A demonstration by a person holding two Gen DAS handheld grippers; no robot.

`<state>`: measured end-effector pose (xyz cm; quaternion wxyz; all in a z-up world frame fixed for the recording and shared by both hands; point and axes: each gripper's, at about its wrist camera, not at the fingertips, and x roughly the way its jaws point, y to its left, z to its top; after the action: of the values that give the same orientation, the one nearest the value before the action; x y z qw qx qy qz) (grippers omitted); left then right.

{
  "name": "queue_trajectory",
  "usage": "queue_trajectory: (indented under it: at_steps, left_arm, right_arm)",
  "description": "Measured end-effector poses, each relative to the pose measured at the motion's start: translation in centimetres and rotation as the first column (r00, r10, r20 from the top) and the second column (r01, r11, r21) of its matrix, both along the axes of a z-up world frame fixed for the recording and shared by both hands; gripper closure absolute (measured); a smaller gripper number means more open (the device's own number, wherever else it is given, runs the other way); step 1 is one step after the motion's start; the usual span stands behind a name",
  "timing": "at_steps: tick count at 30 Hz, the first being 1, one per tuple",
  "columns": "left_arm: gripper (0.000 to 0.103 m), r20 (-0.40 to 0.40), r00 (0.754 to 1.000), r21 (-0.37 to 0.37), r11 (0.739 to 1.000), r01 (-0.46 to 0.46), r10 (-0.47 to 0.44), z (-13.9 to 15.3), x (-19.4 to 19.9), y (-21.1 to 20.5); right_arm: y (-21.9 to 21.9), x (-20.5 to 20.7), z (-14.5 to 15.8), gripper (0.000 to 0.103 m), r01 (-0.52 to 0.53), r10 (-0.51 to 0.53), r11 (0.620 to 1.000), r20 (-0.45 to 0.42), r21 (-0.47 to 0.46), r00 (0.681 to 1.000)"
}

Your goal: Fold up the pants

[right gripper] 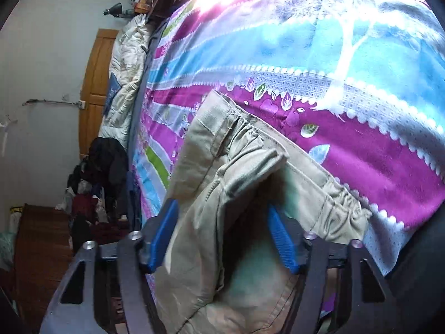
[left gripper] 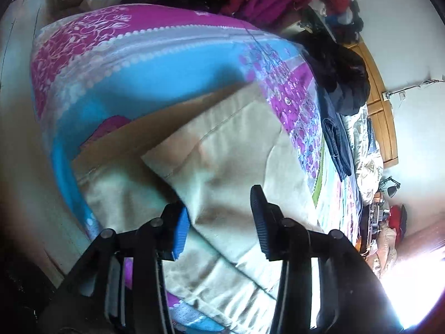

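**Khaki pants half-folded on a cluttered bed**

A bed with a magenta, blue and white patterned bedspread (left gripper: 155, 64) fills both views, with a dark clothes pile (left gripper: 345, 83) at 2 o'clock in the left wrist view. The khaki pants (left gripper: 228, 161) lie across the bedspread, one leg doubled over the other.

The left claw (left gripper: 219, 222) is released, its pads apart over the leg fabric at 6 o'clock, and grips nothing. The right claw (right gripper: 222, 236) also stands wide, straddling a raised bunch of the waistband (right gripper: 250, 156); the cloth sits between the pads, but I cannot tell that it is pinched.

Risk, as I judge it: closing on that gathered bunch could catch uneven layers, so the fold drags crooked. The soft bedspread may also get nipped along with the pants.
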<state>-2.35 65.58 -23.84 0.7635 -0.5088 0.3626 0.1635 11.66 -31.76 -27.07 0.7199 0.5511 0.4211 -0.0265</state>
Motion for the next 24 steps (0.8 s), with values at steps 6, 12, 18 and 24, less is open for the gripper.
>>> queue_trajectory:
  at_steps: [6, 12, 18, 24]
  left_arm:
    - [0.101, -0.064, 0.998, -0.034, 0.999, -0.006, 0.004, -0.3, 2.5, 0.1]
    - [0.102, 0.074, 0.997, -0.046, 0.998, 0.039, -0.036, 6.0, 8.6, 1.3]
    - [0.101, 0.279, 0.957, 0.051, 0.996, 0.069, -0.081, 16.7, 12.8, 2.4]
    - [0.101, 0.346, 0.934, 0.061, 0.996, 0.069, -0.087, 15.1, 5.4, 3.4]
  right_arm:
    - [1.8, 2.9, 2.6, 0.096, -0.123, 0.12, 0.973, -0.027, -0.193, 0.992]
    - [4.3, 11.0, 13.1, 0.097, -0.207, 0.251, 0.906, 0.076, -0.368, 0.965]
    - [6.3, 11.0, 24.5, 0.097, -0.16, 0.329, 0.869, 0.305, -0.468, 0.894]
    - [4.1, 3.2, 20.2, 0.096, -0.246, 0.375, 0.874, 0.26, -0.419, 0.89]
